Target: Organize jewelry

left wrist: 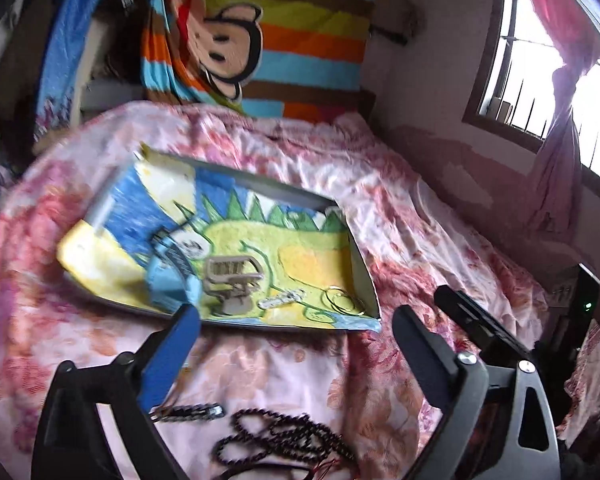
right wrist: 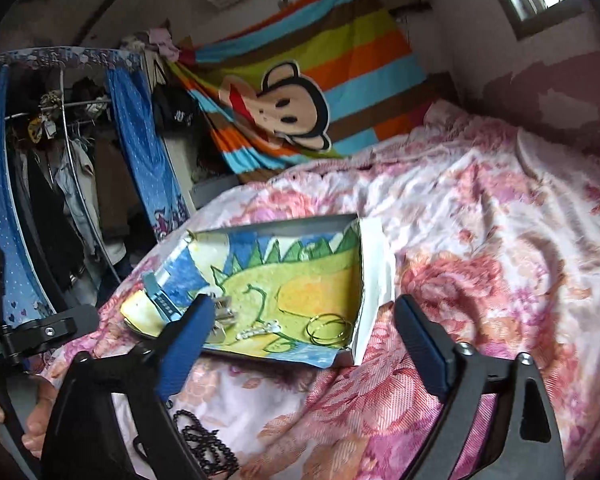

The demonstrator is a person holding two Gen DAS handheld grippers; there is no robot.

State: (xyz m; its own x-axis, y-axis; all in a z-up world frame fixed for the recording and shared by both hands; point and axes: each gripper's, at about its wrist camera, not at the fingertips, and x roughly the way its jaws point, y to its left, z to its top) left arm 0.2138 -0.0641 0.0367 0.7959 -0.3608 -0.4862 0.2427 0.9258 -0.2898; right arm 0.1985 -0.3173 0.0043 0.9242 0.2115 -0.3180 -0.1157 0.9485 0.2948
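Both claws, the left claw (left wrist: 296,344) and the right claw (right wrist: 300,344), are released and grasp nothing above the bed (right wrist: 480,240). The tray (right wrist: 370,276) lies at 12 o'clock from them, with gold rings (right wrist: 328,330) inside at its 5 o'clock corner. The dark beads (left wrist: 276,436) lie on the bed at 6 o'clock from the tray.

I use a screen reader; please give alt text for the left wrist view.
An open tool hovers empty over a floral bedspread, facing a shallow dinosaur-print tray holding hair clips and gold hoops; dark beads lie outside.
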